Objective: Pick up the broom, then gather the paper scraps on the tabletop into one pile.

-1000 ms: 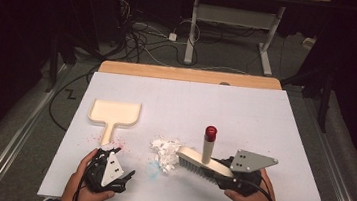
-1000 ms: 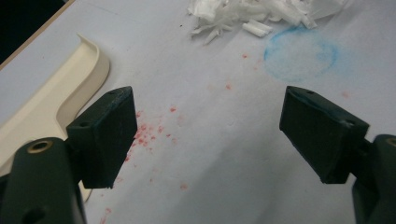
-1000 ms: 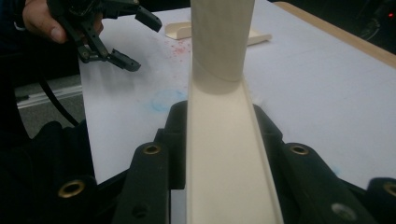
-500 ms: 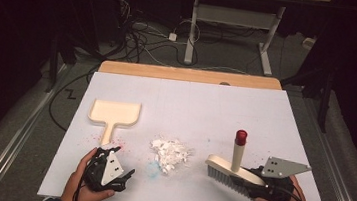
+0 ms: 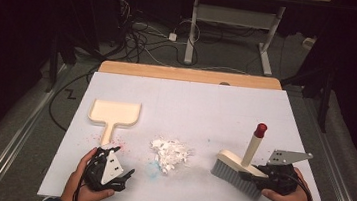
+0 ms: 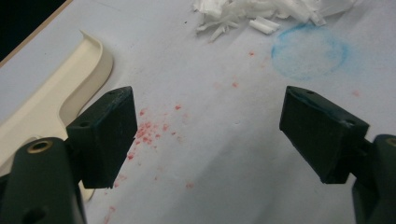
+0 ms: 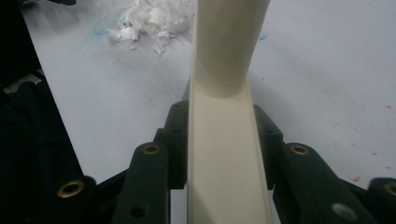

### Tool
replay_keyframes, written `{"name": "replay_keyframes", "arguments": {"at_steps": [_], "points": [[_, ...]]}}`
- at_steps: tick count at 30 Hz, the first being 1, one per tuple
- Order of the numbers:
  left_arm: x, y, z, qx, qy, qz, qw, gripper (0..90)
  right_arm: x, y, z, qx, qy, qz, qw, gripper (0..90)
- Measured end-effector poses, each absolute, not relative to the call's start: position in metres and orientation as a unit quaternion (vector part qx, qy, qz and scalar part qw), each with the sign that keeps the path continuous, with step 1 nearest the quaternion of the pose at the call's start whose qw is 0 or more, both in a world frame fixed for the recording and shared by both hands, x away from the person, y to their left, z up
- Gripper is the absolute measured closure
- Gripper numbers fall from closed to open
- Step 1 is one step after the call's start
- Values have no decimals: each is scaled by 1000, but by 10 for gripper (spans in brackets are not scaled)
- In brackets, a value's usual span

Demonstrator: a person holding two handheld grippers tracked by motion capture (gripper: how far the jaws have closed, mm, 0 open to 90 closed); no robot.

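Observation:
A cream dustpan [image 5: 115, 112] lies flat on the left of the white table, its handle toward me. A pile of white scraps [image 5: 170, 152] sits in the middle. My left gripper [image 5: 124, 161] rests by the dustpan's handle, open, with bare table between its jaws [image 6: 210, 135]; the dustpan's rim [image 6: 56, 93] is on its left and the scraps [image 6: 261, 14] lie ahead. My right gripper [image 5: 251, 174] is shut on the cream back of a brush [image 5: 233, 161] with grey bristles and a red-tipped upright handle. The brush back [image 7: 224, 154] runs between the right gripper's pads [image 7: 224, 135].
A blue chalk ring [image 6: 309, 51] and red specks mark the white table top [image 5: 191, 102]. A wooden strip [image 5: 189, 75] borders its far side. Behind it are cables on the floor and a desk frame [image 5: 235, 21].
My right gripper has carried the brush to the right, away from the scrap pile, and slightly lower. The left gripper has stayed where it was.

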State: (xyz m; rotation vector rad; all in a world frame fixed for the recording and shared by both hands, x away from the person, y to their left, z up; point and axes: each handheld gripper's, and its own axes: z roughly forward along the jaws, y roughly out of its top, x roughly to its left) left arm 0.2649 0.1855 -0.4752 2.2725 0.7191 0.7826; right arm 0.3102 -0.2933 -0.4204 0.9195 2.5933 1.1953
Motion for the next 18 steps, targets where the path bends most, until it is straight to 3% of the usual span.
{"name": "replay_keyframes", "arguments": {"at_steps": [8,18], "points": [[267,188,-477,863,273,291,309,180,326,-295,-420,312,866,386,57,663],[266,184,-478,866,266,291,307,180,368,-303,-424,349,870,346,30,558]]}}
